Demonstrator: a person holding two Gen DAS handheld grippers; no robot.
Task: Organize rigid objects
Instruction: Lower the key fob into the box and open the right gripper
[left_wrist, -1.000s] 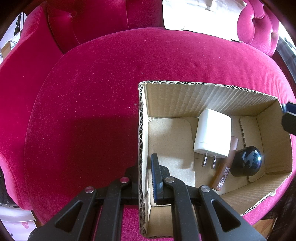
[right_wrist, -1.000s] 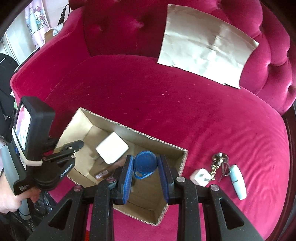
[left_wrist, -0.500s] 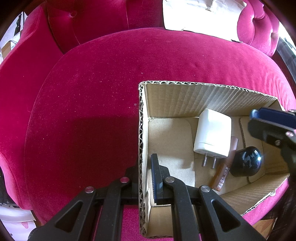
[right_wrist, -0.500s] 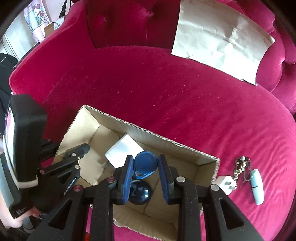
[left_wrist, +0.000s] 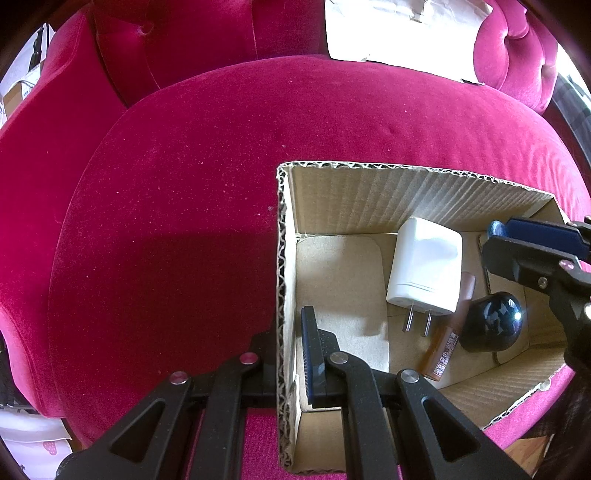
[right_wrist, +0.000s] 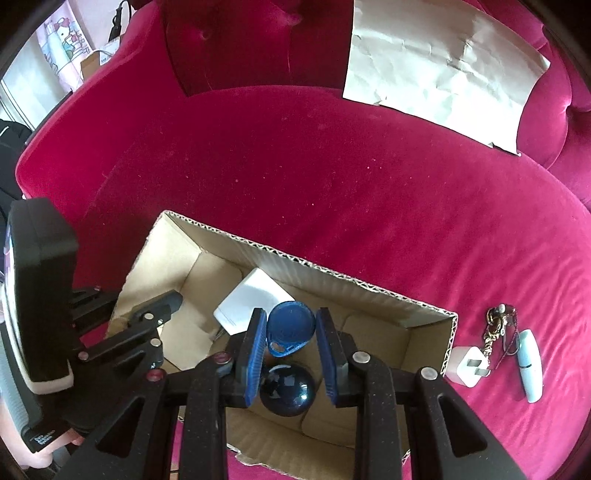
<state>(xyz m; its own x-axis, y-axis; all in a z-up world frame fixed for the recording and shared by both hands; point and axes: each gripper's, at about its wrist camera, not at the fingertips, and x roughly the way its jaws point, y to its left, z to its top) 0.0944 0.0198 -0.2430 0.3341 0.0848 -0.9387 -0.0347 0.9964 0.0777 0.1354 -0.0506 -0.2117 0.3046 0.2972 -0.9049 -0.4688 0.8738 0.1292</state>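
Crimson velvet cushion (right_wrist: 332, 166) frames the cardboard box (right_wrist: 369, 291) as my right gripper (right_wrist: 291, 341), a second ago at its edge, now holds the blue key fob (right_wrist: 290, 328) clenched over the interior, ready to drop; my left gripper (left_wrist: 291, 343) pinches the box wall.

The sofa (right_wrist: 332, 177) was deep magenta velvet. The cardboard box (left_wrist: 406, 192) was tan with ribbed corrugation. Inside lay a white charger (left_wrist: 424, 266), a glossy black ball (left_wrist: 491, 325) and a brown tube (left_wrist: 447, 343) with pale lettering. The key fob (right_wrist: 290, 328) was blue, like the gripper pads (right_wrist: 255, 354).
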